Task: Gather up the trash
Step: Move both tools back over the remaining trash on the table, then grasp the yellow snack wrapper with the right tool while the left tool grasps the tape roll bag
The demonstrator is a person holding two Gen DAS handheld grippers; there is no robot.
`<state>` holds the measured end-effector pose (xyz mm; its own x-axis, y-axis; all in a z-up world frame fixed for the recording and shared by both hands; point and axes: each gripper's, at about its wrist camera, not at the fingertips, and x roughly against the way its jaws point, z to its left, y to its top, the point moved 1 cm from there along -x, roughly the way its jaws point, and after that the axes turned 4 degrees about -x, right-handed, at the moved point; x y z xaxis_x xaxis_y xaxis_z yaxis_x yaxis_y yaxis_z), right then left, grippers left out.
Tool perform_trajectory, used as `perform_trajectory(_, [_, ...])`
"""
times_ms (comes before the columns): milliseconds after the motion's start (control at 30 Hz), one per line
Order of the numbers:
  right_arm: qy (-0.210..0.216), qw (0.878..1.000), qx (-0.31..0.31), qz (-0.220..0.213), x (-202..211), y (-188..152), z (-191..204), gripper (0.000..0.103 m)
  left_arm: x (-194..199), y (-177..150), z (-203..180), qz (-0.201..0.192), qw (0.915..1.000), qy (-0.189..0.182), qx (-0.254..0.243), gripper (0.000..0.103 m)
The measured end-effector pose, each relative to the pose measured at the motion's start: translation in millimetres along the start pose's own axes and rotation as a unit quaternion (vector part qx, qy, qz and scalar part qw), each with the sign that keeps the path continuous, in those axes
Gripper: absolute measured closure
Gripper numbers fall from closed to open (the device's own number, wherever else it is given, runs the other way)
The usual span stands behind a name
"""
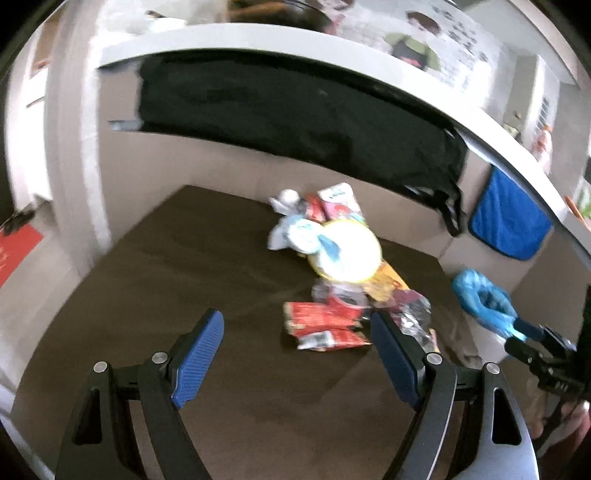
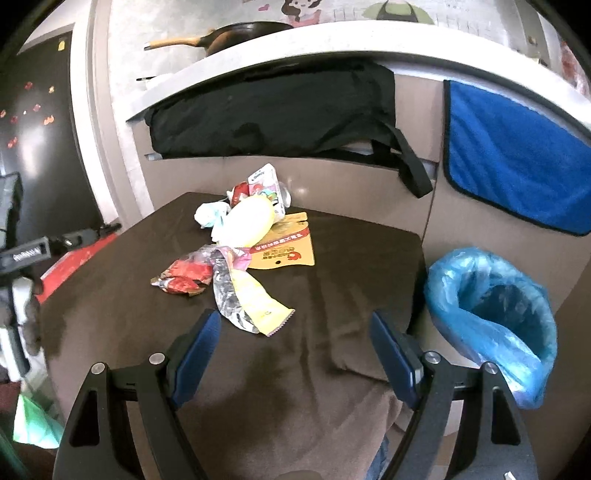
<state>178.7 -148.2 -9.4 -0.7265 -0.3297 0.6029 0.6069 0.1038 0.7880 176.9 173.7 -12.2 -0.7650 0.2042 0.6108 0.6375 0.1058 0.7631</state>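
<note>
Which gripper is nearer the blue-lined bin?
Right. The right gripper hangs open over the brown table, with the bin just off its right finger. The left gripper, also open, sits farther left, in front of the red wrapper.

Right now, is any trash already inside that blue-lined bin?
No, the blue-lined bin looks empty inside, and the trash pile lies on the brown table.

1. A heap of wrappers [image 2: 240,251] lies on the bench [image 2: 332,295], toward its far side.
2. A lined bin [image 2: 491,314] stands off the bench's right edge.
3. Behind the bench, a bag [image 2: 273,110] hangs under a counter [image 2: 332,48], with a cloth [image 2: 517,155] to its right.
4. A pan [image 2: 236,33] sits on the counter.
</note>
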Motion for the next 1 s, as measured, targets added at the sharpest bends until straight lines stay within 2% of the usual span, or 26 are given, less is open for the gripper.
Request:
perform_trajectory(133, [0.036,0.999,-0.018,0.019,-10,7,-3,0.023,-25,0,-16,0.020,0.9987,0.000,-0.046,0.021])
perform_trajectory(267, [0.032,0.999,-0.005,0.043,-36,11,0,0.023,-59,-5,-32,0.059,0.9929,-0.010,-0.103,0.021])
perform_trajectory(367, [0.060,0.995,0.006,0.075,-58,12,9,0.023,-68,-6,-40,0.058,0.9888,-0.006,-0.138,0.021])
perform_trajectory(467, [0.075,0.993,0.033,0.090,-77,15,25,0.023,-69,3,-35,0.046,0.9908,-0.004,-0.127,0.021])
perform_trajectory(600, [0.078,0.990,0.070,0.099,-107,18,52,0.024,-66,18,-6,0.025,0.9984,-0.006,-0.051,0.021])
perform_trajectory(633, [0.068,0.989,0.084,0.105,-118,18,58,0.029,-65,20,0,0.022,0.9991,-0.007,-0.035,0.021])
perform_trajectory(700, [0.043,0.985,0.110,0.125,-141,15,65,0.045,-66,20,10,0.020,0.9997,-0.010,-0.009,0.021])
perform_trajectory(733, [0.039,0.984,0.115,0.134,-148,15,64,0.060,-66,19,14,0.020,0.9997,-0.010,0.000,0.021])
perform_trajectory(767, [0.025,0.982,0.116,0.146,-155,15,61,0.069,-66,18,17,0.018,0.9998,-0.011,0.005,0.021])
perform_trajectory(867, [0.017,0.989,0.078,0.124,-145,26,39,0.077,-68,12,23,0.021,0.9996,-0.019,0.006,0.021])
perform_trajectory(1000, [0.016,0.995,0.025,0.092,-117,42,11,0.080,-83,4,14,0.050,0.9974,-0.052,-0.011,0.021])
